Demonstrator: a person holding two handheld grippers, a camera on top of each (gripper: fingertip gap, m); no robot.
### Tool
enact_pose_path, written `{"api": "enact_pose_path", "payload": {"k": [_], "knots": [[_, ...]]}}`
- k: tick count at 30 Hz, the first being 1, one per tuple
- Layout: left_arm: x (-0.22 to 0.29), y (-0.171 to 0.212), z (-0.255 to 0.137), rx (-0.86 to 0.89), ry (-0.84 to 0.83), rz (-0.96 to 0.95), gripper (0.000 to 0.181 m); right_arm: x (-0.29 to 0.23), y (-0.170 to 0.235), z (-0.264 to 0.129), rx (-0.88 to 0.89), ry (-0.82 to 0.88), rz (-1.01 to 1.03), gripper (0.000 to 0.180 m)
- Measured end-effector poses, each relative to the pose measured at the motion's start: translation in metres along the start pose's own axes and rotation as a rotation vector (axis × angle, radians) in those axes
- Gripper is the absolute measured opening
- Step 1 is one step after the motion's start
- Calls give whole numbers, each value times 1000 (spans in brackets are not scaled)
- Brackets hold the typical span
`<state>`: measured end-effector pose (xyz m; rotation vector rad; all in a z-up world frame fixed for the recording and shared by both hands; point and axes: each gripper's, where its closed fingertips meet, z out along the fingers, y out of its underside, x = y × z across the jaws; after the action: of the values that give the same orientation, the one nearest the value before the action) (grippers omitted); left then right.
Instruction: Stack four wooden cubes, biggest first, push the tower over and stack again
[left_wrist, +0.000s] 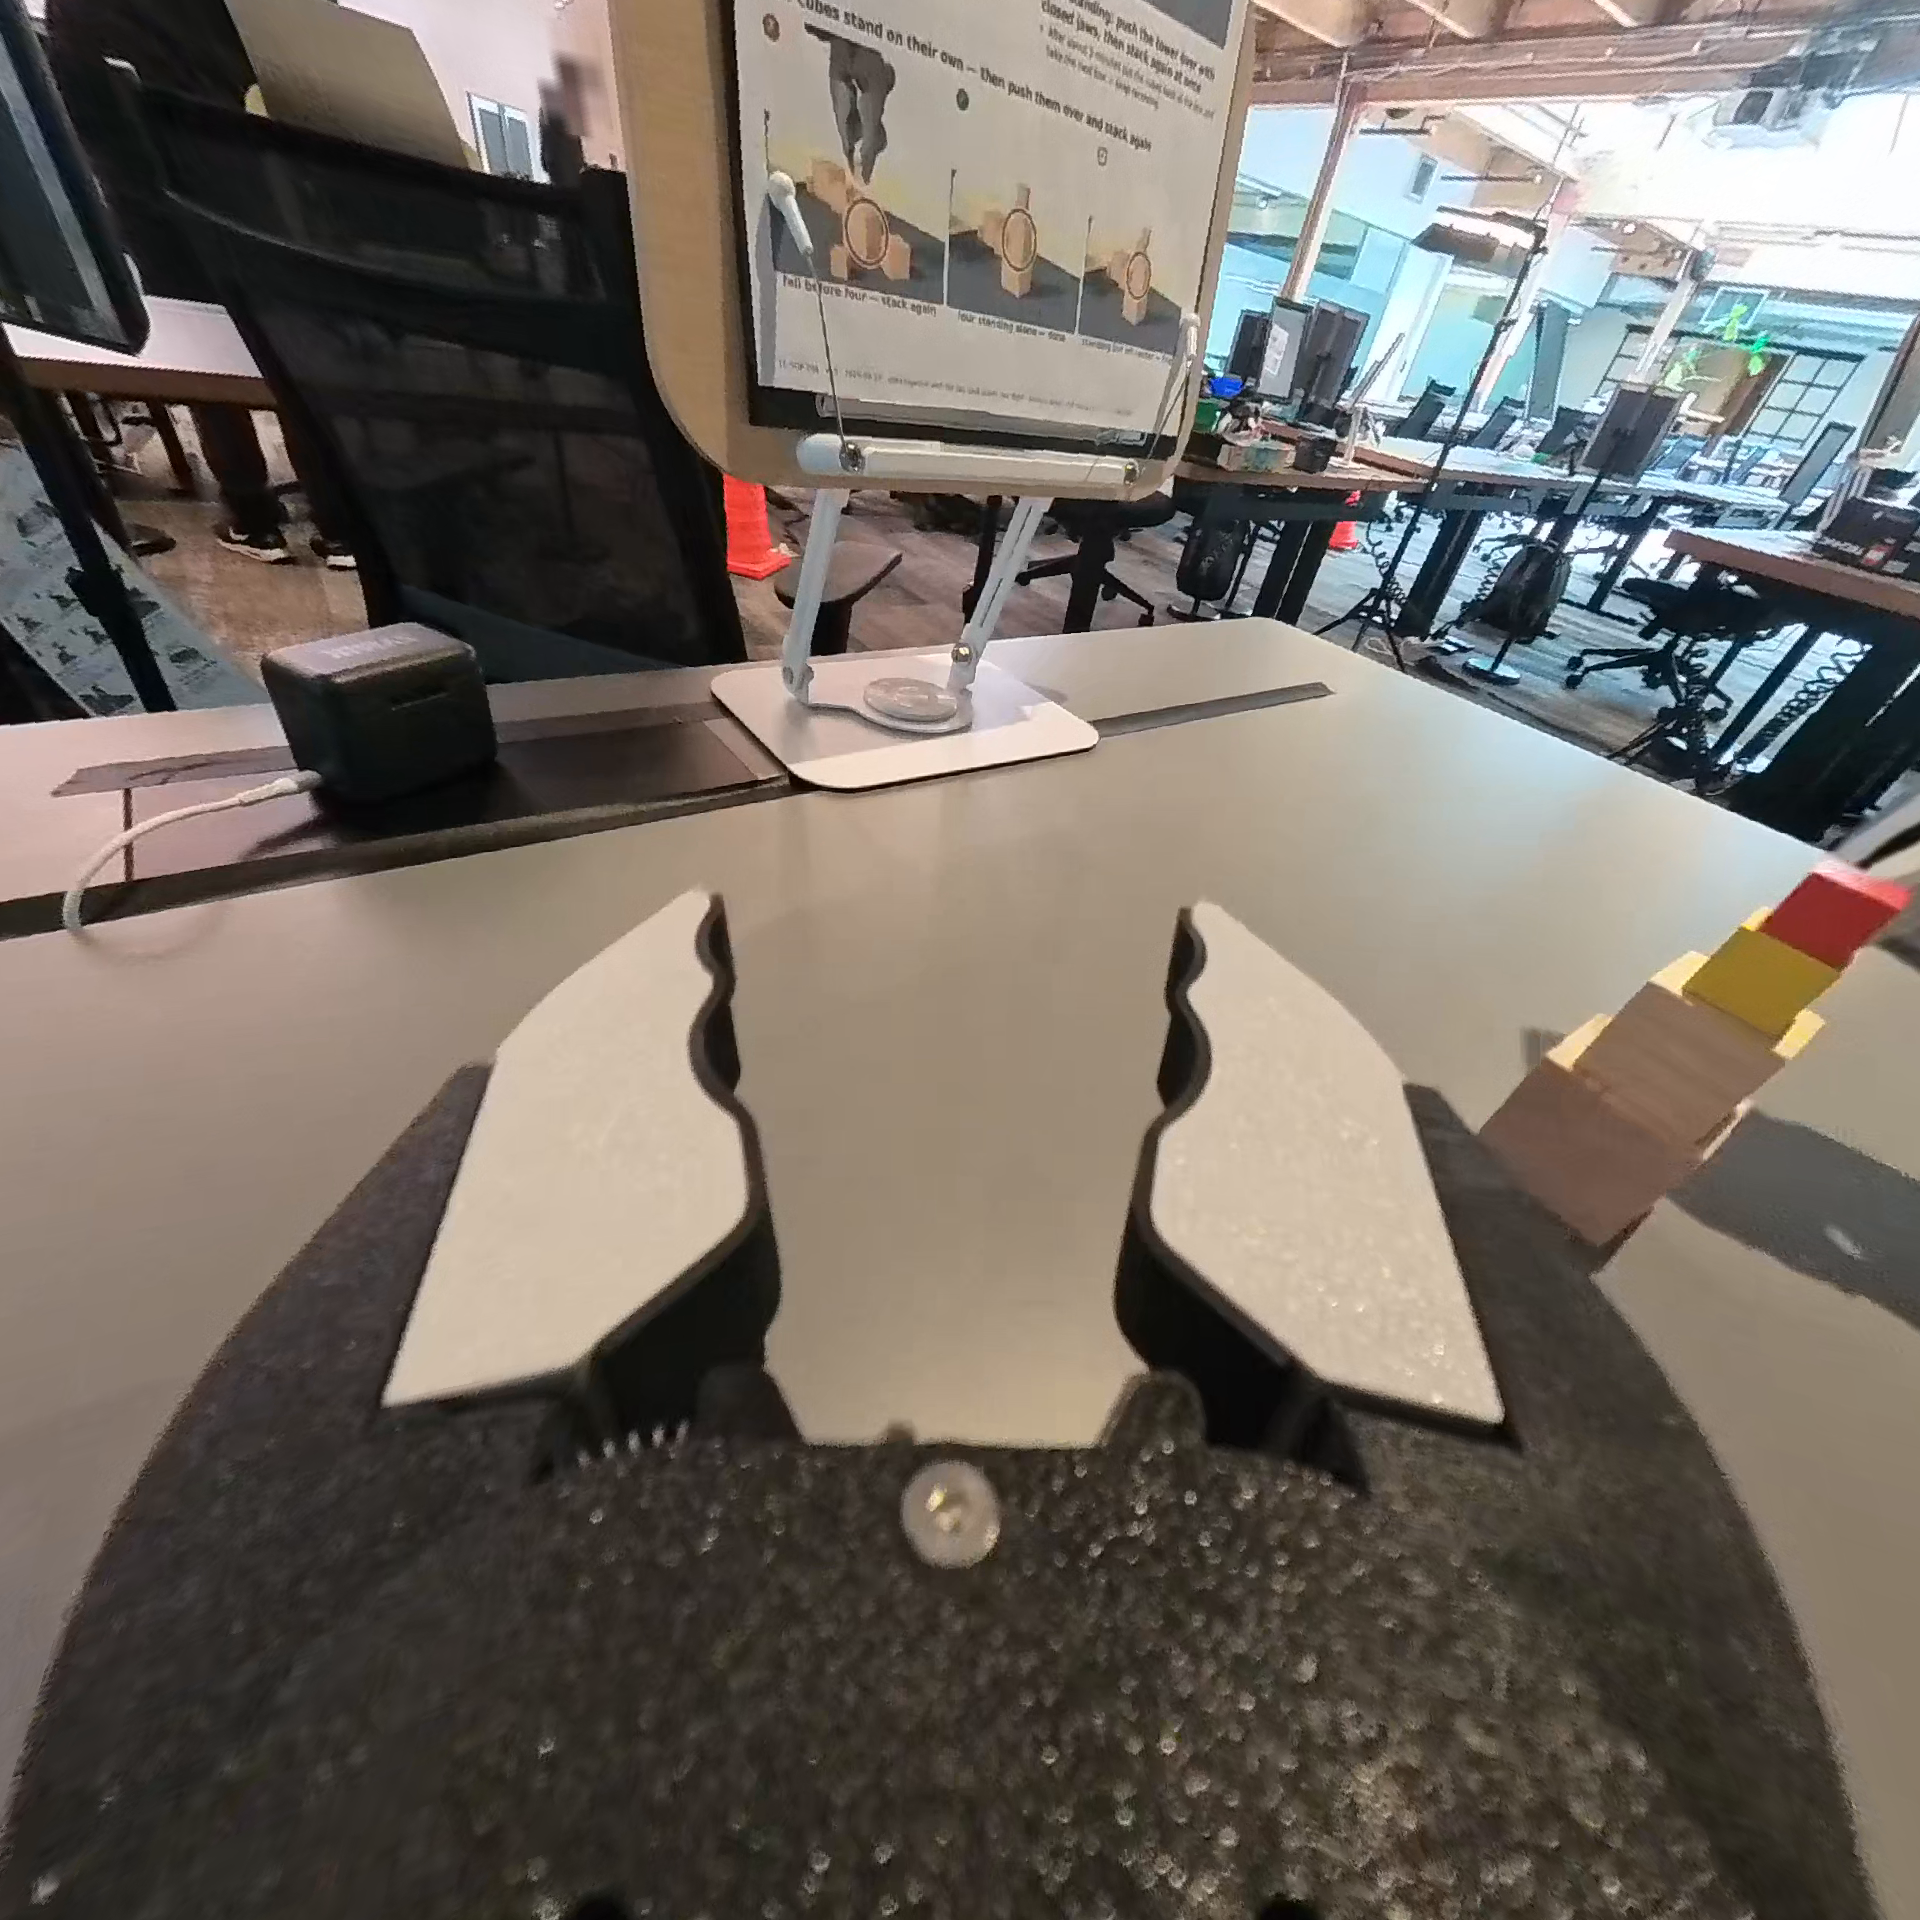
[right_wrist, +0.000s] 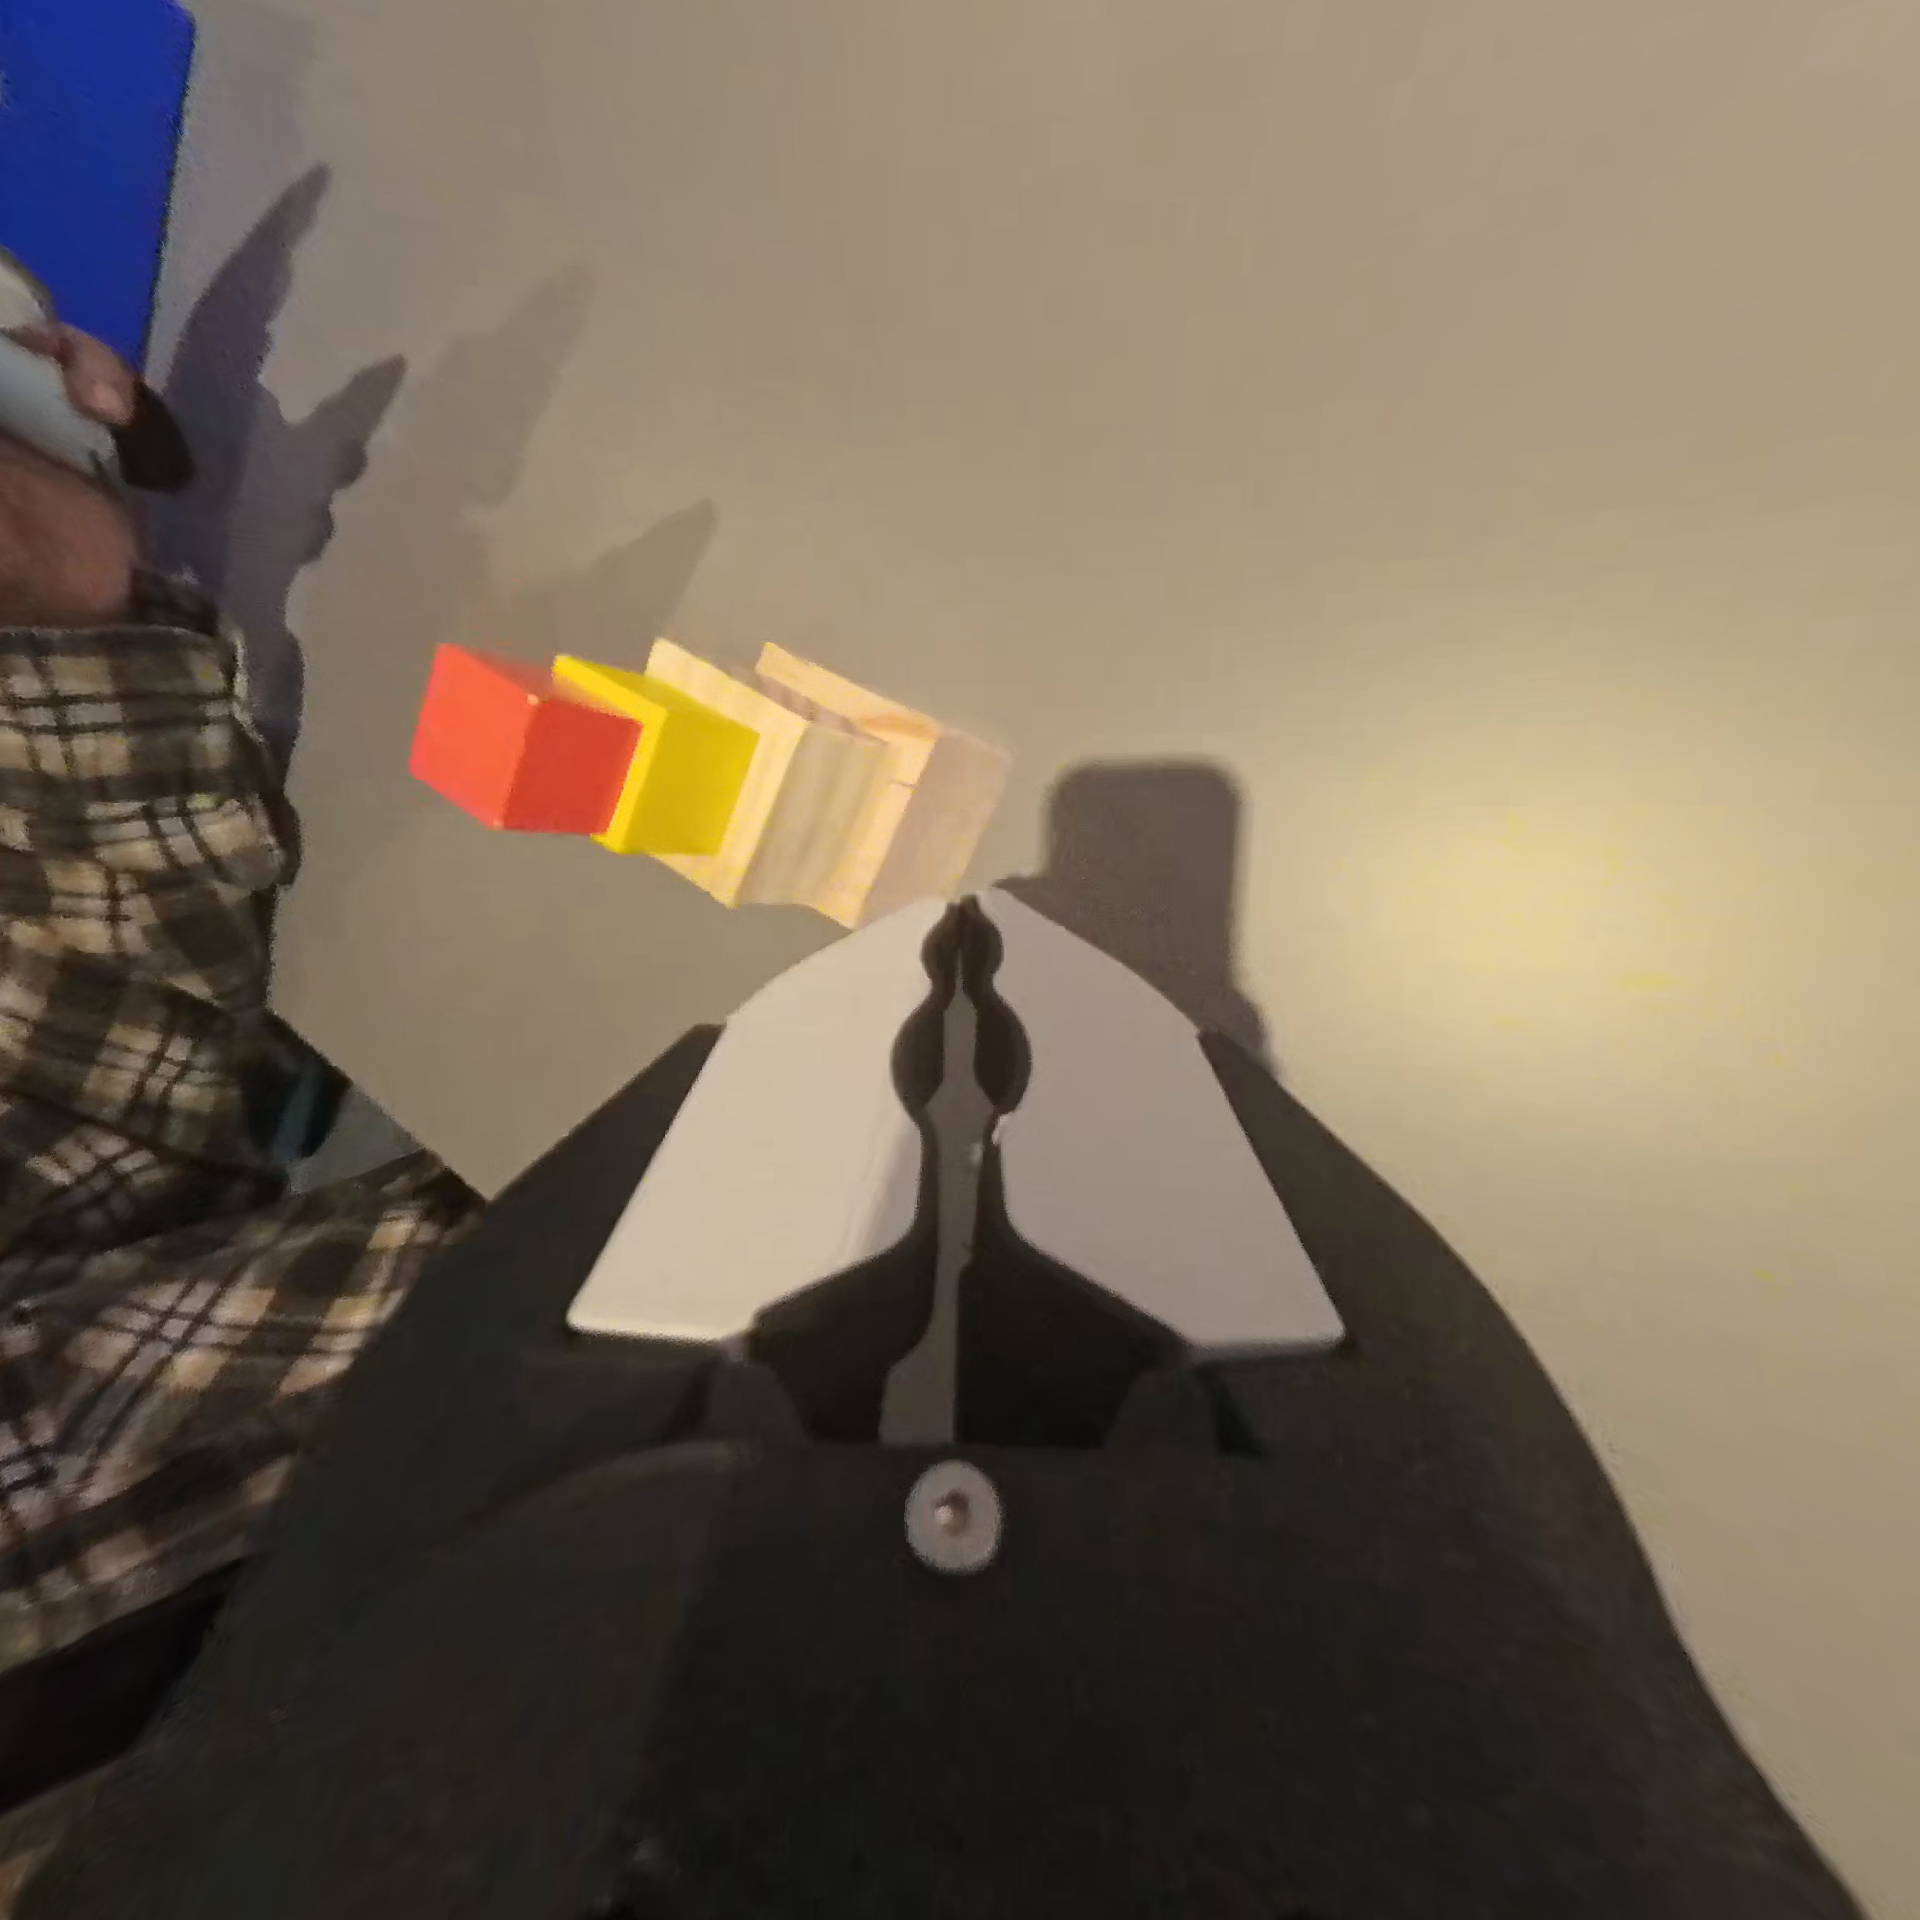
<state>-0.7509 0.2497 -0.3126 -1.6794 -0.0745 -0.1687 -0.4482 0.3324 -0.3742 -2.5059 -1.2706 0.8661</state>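
Left wrist view puts us low over the grey table (left_wrist: 1351, 831), and we take the tower of cubes as our landmark. We see our left gripper (left_wrist: 951, 914) with its two fingers spread wide and nothing between them, just to the left of the tower and not touching it. The tower stands at the right edge of this view: the biggest plain wooden cube (left_wrist: 1600, 1153) at the bottom, a smaller plain wooden cube (left_wrist: 1673, 1049) on it, then the yellow cube (left_wrist: 1756, 982), and the red cube (left_wrist: 1834, 920) on top. The column appears to lean to the right, though the wide lens bends that edge, so we cannot say how far it truly tilts.

Well behind the tower, at the far side of the table, stands a white stand holding an instruction sheet (left_wrist: 977, 208), and farther left of it a small black box (left_wrist: 379, 707) with a white cable.

In the right wrist view we look down on the tower from above. Our right gripper (right_wrist: 966, 914) has its fingers pressed together on nothing, its tips right at the side of the biggest cube. Beyond the red cube we see a plaid sleeve (right_wrist: 135, 935). No container shows in either view.
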Motion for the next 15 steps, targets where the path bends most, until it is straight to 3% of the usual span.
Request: {"api": "enact_pose_path", "payload": {"k": [6, 15], "knots": [[-4, 1, 0, -4, -7, -16, 80, -41, -13, 32, -4, -140, 18, 0], [-9, 7, 2, -23, -29, -10, 80, -54, -37, 27, 69, -203, -28, 0]]}}
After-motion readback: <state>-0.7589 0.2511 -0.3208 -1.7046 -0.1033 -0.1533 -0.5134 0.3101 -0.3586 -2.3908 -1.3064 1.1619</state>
